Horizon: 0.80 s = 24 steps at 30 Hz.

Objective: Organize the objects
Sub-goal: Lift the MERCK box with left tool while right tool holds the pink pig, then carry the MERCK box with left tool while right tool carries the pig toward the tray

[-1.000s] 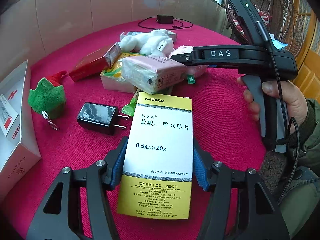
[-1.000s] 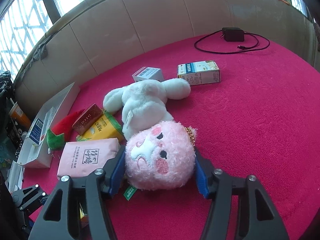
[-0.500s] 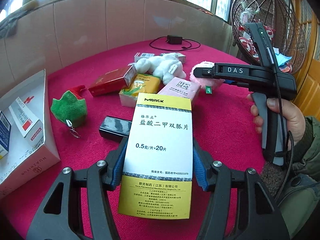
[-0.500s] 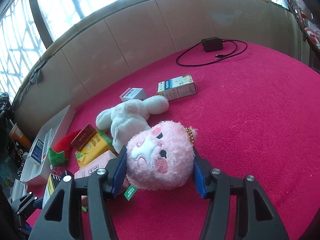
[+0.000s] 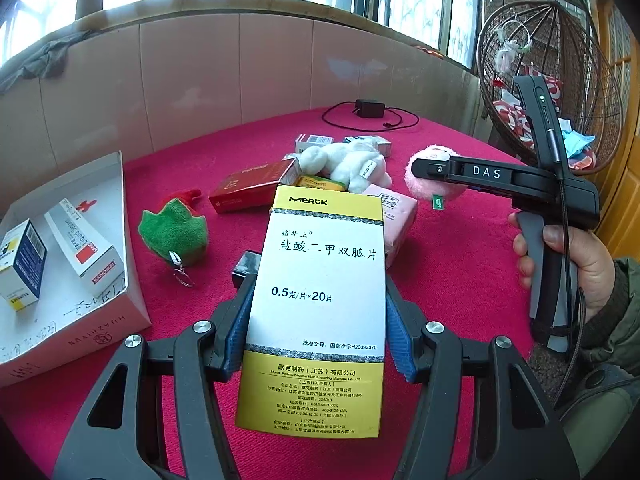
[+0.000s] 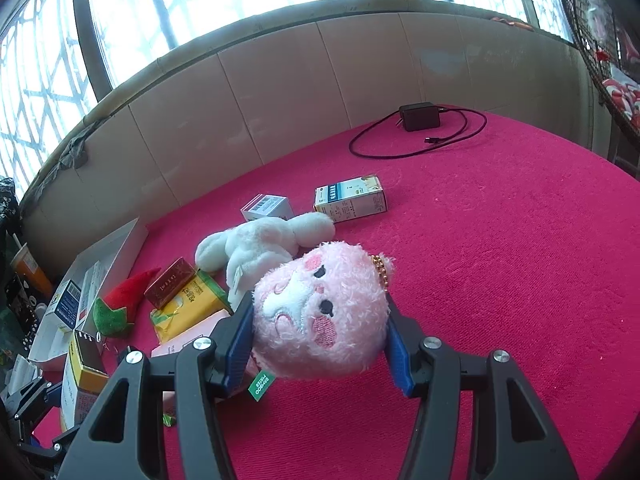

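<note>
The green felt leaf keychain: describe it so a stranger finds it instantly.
Start at the open white box on the red tablecloth. Just right of it lies the green felt leaf keychain, the only green plush, with a red tip and metal ring.

Hanging wicker chair (image 5: 548, 76) beside table (image 5: 460, 264)

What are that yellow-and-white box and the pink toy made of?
The medicine box looks like thin printed cardboard, smooth with a slight sheen and crisp folded edges. The pink toy appears to be soft plush fabric: fuzzy pile, embroidered face, presumably stuffed.
</note>
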Each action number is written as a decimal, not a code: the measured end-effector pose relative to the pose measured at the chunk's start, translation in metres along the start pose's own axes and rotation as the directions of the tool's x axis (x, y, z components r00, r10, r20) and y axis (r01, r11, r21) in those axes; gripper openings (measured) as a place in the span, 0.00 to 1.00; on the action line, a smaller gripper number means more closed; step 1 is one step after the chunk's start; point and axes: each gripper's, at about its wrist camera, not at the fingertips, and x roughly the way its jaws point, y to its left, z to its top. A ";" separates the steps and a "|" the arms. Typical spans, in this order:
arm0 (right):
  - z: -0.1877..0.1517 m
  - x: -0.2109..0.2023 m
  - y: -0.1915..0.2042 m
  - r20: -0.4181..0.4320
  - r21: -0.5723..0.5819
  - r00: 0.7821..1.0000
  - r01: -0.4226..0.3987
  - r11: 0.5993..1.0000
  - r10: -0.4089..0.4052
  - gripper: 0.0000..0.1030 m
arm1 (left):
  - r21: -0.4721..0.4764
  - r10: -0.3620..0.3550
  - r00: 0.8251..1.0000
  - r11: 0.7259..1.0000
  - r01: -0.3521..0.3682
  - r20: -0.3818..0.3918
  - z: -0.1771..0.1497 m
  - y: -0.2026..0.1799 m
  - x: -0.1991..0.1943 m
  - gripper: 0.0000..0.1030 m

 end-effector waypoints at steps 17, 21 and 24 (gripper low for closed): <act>-0.003 -0.017 0.024 0.102 -0.121 0.995 0.030 0.992 -0.018 0.56 | -0.023 0.083 0.987 0.996 -0.081 0.137 -0.001 0.005 -0.022 0.57; -0.004 -0.018 0.027 0.110 -0.137 0.994 0.037 0.990 -0.022 0.57 | -0.029 0.088 0.985 0.996 -0.085 0.146 -0.002 0.004 -0.023 0.57; -0.004 -0.018 0.027 0.109 -0.135 0.994 0.037 0.990 -0.022 0.57 | -0.034 0.092 0.984 0.996 -0.088 0.150 -0.001 0.004 -0.025 0.57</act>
